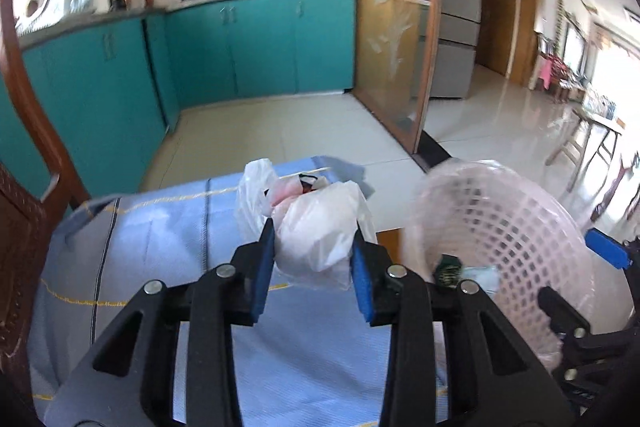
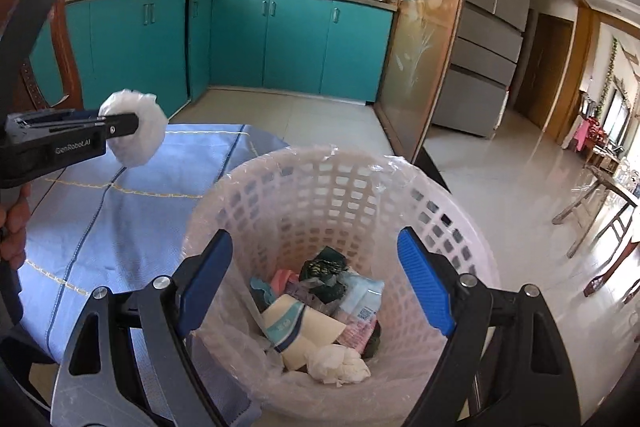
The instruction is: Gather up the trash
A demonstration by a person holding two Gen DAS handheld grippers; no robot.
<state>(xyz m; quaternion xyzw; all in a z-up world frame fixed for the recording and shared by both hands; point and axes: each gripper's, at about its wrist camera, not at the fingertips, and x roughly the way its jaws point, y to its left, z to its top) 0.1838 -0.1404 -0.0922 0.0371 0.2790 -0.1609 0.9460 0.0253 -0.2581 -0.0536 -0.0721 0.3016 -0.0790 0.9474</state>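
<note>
My left gripper [image 1: 313, 229] is shut on a crumpled white plastic bag [image 1: 320, 215], held just above the blue tablecloth [image 1: 160, 247]. The right wrist view shows that gripper [image 2: 132, 125] side-on at the left, with the bag [image 2: 140, 143] bulging around its fingers. My right gripper [image 2: 318, 281] stands wide open over a pale pink lattice basket [image 2: 320, 155] lined with clear plastic. Its fingers straddle the basket's near part, and I cannot see the pads pressing on it. Several pieces of trash [image 2: 320, 311] lie in the bottom: wrappers, a paper cup and a tissue. The basket [image 1: 500, 227] is to the right of the held bag.
The blue-clothed table [image 2: 120, 207] ends just left of the basket. A dark wooden chair [image 1: 24, 107] stands at the left. Teal cabinets [image 2: 280, 43] line the far wall, with a glass door [image 2: 424, 39] and a fridge [image 2: 480, 47] to the right. A wooden bench [image 2: 600, 195] stands at far right.
</note>
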